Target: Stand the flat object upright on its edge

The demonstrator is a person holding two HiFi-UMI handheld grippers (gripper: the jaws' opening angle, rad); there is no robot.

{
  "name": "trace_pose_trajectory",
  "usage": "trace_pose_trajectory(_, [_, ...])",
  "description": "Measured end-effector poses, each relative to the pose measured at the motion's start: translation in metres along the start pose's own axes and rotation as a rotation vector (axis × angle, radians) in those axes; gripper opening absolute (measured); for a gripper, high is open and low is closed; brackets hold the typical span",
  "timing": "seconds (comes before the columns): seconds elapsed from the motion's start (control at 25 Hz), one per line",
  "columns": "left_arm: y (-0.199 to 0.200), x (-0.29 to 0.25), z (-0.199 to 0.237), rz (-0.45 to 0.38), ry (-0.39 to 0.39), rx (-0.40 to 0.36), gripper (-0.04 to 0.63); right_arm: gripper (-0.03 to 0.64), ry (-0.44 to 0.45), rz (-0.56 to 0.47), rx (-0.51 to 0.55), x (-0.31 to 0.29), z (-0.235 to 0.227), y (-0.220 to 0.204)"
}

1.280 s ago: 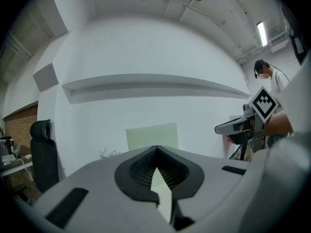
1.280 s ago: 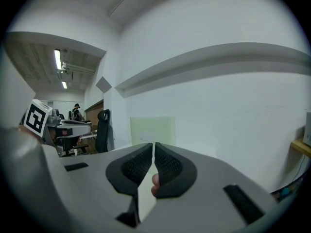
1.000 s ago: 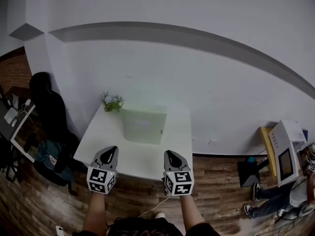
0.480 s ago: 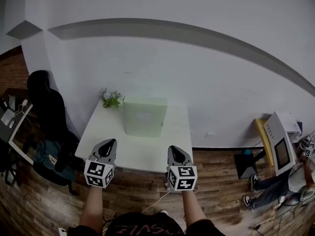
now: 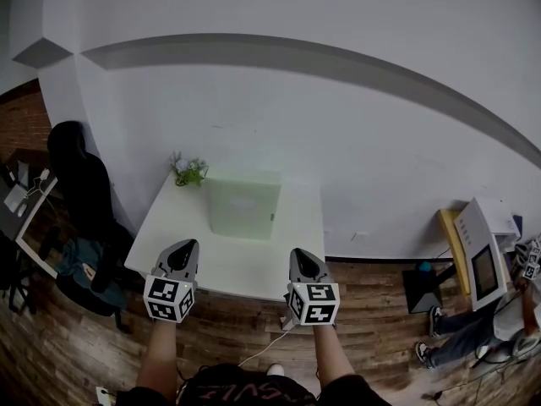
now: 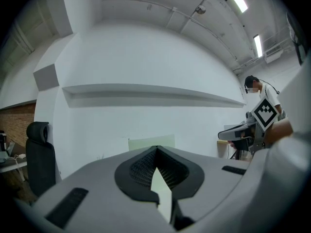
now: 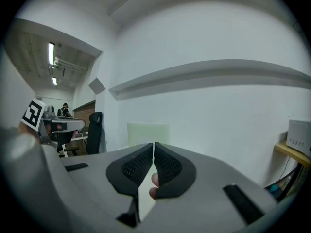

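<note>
Left gripper and right gripper are held shut, empty, at the table's 6 o'clock edge. The board at 12 o'clock (seemingly upright already) could be toppled by a careless nudge.

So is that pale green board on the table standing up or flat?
Upright. Both gripper views show the pale green board rising face-on above the white table, before the wall; whether it leans there, cannot tell.

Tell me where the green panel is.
In the head view, the green panel is at the far end of the white table, near the wall, just right of the small plant.
</note>
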State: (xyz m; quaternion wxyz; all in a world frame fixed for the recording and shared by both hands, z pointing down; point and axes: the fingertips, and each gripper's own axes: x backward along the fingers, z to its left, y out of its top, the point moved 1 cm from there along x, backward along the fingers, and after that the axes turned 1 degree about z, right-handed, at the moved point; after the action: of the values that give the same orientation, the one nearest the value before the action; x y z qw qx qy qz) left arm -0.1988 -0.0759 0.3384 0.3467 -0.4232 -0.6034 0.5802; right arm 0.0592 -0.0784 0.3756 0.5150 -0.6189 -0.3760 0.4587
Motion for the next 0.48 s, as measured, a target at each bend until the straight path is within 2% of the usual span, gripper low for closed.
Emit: trace_pose_trajectory(0.48, [0.005, -0.008, 0.005, -0.004, 0.026, -0.016, 0.014, 0.028, 0.02, -0.008, 0.009, -0.015, -0.002, 0.006])
